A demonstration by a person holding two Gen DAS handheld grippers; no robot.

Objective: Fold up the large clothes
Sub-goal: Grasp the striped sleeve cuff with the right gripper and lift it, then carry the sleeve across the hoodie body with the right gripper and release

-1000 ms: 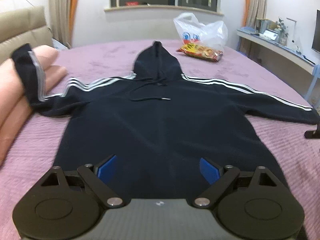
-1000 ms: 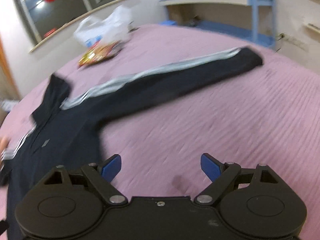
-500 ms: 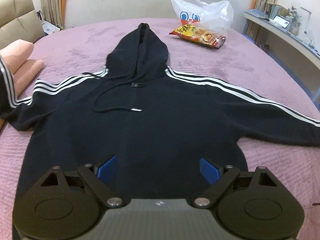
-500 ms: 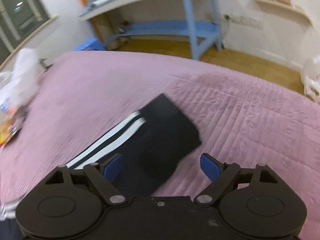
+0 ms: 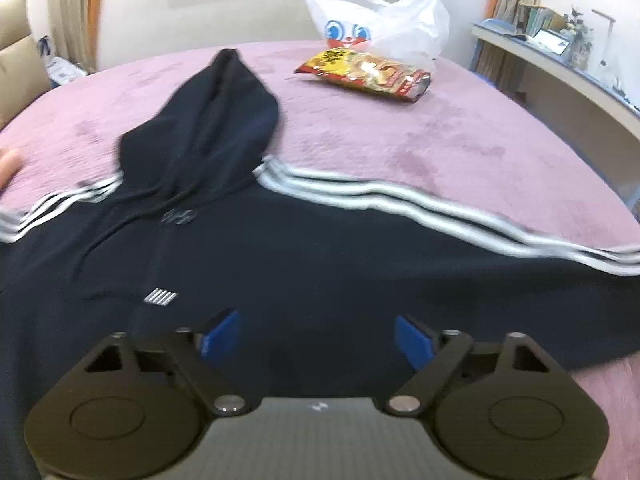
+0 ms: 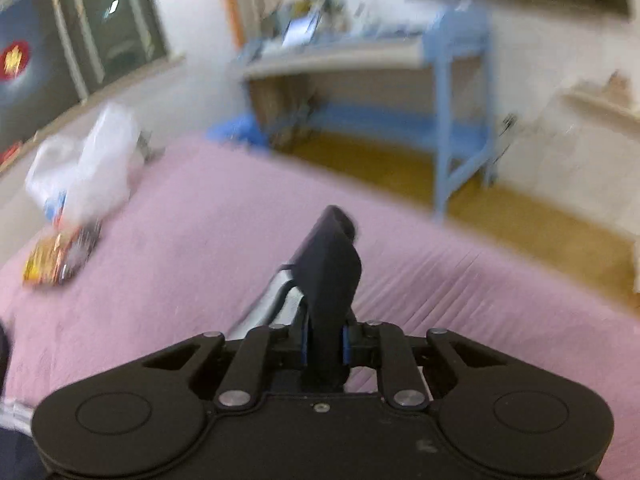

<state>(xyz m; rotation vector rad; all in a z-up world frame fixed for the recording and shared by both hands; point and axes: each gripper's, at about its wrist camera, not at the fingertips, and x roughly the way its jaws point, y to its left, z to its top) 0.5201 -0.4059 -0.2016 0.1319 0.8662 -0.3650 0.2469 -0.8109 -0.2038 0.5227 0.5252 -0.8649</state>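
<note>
A black hoodie with white sleeve stripes lies flat, front up, on the purple bed, its hood pointing to the far side. My left gripper hovers over the hoodie's chest near the right sleeve. Its jaws are closing but still wide, and the pads do not pinch the cloth below them. In the right wrist view my right gripper is closing tight on the sleeve cuff, which stands up dark between the blue pads above the bed.
A white plastic bag and a red-yellow snack packet lie on the bed's far side beyond the hood. A blue-framed desk stands past the bed's right edge across wooden floor. A peach pillow tip shows at the left.
My right gripper has closed on the sleeve cuff that lay between its open jaws and has raised it. My left gripper has moved forward and to the right over the hoodie, its pads slightly closer.
</note>
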